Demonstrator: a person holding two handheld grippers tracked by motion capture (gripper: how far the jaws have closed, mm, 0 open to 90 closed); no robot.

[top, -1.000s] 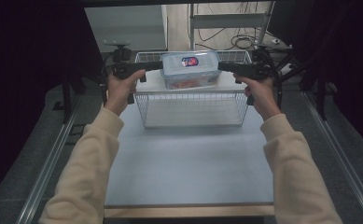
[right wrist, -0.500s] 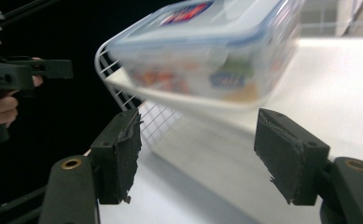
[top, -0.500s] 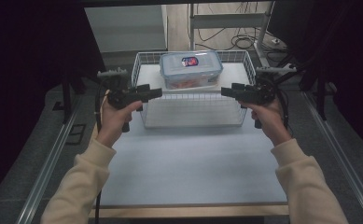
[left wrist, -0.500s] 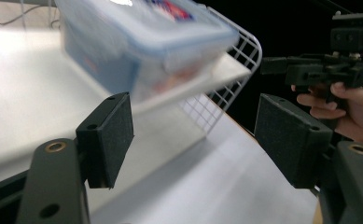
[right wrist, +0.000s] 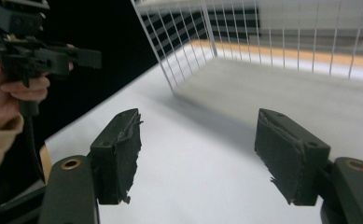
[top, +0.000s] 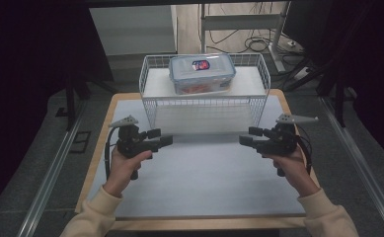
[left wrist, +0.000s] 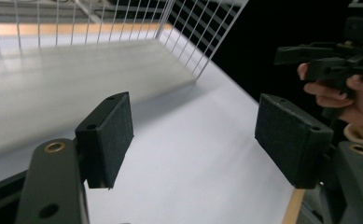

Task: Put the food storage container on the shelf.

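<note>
A clear plastic container [top: 202,73] with a blue-rimmed lid and a red-and-blue label sits inside a white wire basket [top: 204,106] at the far end of the table. My left gripper [top: 167,140] hovers over the white mat, left of centre, pointing right. My right gripper [top: 244,138] faces it from the right side. Both are well in front of the basket and apart from it. In the left gripper view the left gripper [left wrist: 198,130] is open with nothing between its pads. The right gripper [right wrist: 198,149] is likewise open and empty in its own view.
A white mat [top: 204,177] covers the wooden table [top: 105,118]. The basket's wire wall [left wrist: 188,37] stands just beyond the jaws. Dark floor and metal rails [top: 51,173] flank the table. A desk frame with cables [top: 249,29] stands behind the basket.
Both hands have drawn back from the sides of the container in the basket toward the person. They now hold the grippers lower, over the mat.
</note>
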